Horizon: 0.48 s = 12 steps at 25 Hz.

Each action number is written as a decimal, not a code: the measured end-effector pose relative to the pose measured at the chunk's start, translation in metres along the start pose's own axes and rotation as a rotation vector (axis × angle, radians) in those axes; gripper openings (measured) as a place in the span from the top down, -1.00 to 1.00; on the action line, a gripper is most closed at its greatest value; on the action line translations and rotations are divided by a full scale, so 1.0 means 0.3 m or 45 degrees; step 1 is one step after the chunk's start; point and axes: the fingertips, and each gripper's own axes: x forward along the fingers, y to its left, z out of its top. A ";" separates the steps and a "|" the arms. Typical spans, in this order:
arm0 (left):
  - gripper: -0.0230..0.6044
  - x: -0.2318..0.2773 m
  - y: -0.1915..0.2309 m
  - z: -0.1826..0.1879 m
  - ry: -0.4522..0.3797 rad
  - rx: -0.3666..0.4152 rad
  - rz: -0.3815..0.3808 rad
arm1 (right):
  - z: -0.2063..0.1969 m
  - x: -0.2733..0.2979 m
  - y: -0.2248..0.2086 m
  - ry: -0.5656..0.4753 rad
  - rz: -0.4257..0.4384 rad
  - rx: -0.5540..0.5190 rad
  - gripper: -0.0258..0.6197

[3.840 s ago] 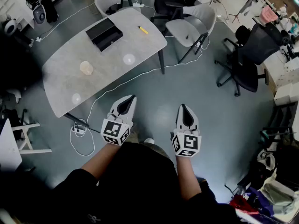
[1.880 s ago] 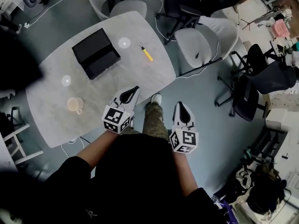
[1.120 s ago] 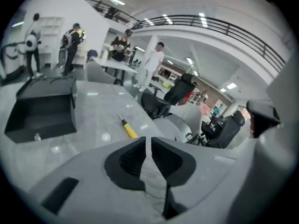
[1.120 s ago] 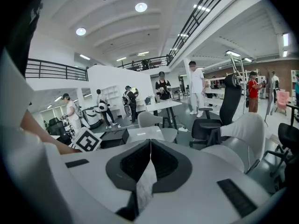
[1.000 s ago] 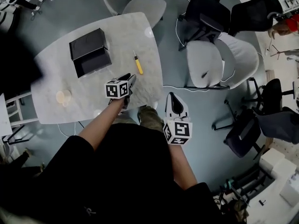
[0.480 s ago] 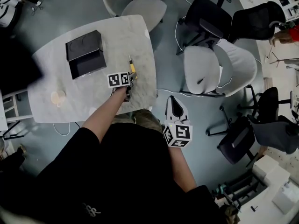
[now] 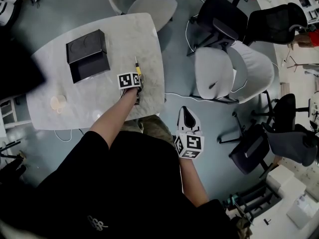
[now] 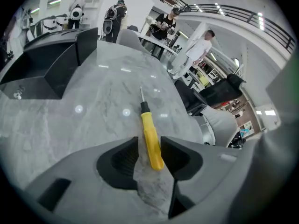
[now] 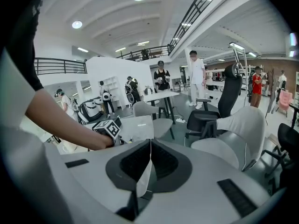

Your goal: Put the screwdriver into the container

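A screwdriver [image 7: 137, 70] with a yellow handle lies on the grey marble table [image 7: 124, 34], near its right edge. My left gripper [image 7: 137, 78] is down on the tabletop with the handle [image 8: 152, 143] between its jaws. The jaws are closing; a slim gap still shows on the handle's left side. The black open container [image 7: 87, 56] stands to the left of the screwdriver and shows at the far left in the left gripper view [image 8: 42, 64]. My right gripper [image 7: 186, 110] hangs off the table beside my body, shut [image 9: 149, 146] and empty.
A pale cup [image 7: 57, 102] stands near the table's left front corner. Grey chairs [image 7: 214, 73] and black office chairs [image 7: 222, 16] crowd the floor right of the table. Several people stand at the back of the room.
I have come up to the table. My left gripper has reached forward across it and now straddles the screwdriver's handle. The right gripper has stayed low beside me.
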 end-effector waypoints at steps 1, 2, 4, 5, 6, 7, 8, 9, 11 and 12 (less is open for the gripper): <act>0.43 0.003 -0.008 0.002 0.005 0.015 -0.006 | -0.012 0.002 -0.004 0.008 -0.003 0.001 0.88; 0.56 0.005 -0.018 0.003 0.009 0.036 -0.016 | -0.023 0.004 -0.007 0.015 -0.005 -0.001 0.88; 0.61 0.007 -0.034 0.003 0.013 0.086 -0.026 | -0.039 0.009 -0.007 0.028 -0.004 -0.015 0.88; 0.62 0.005 -0.038 0.004 0.014 0.116 -0.028 | -0.044 0.012 -0.007 0.032 -0.002 -0.024 0.88; 0.66 0.001 -0.040 0.004 0.014 0.147 -0.032 | -0.045 0.015 -0.007 0.034 -0.001 -0.032 0.88; 0.67 -0.004 -0.042 0.005 0.012 0.179 -0.040 | -0.045 0.016 -0.006 0.034 0.000 -0.037 0.88; 0.67 -0.011 -0.042 0.005 0.009 0.207 -0.052 | -0.042 0.017 -0.005 0.034 0.001 -0.041 0.88; 0.68 -0.020 -0.042 0.004 0.006 0.228 -0.067 | -0.038 0.017 -0.002 0.034 0.003 -0.045 0.88; 0.68 -0.044 -0.036 0.008 -0.003 0.253 -0.097 | -0.028 0.020 0.011 0.031 0.006 -0.054 0.88; 0.68 -0.060 -0.031 0.014 -0.011 0.267 -0.110 | -0.022 0.025 0.021 0.029 0.007 -0.060 0.88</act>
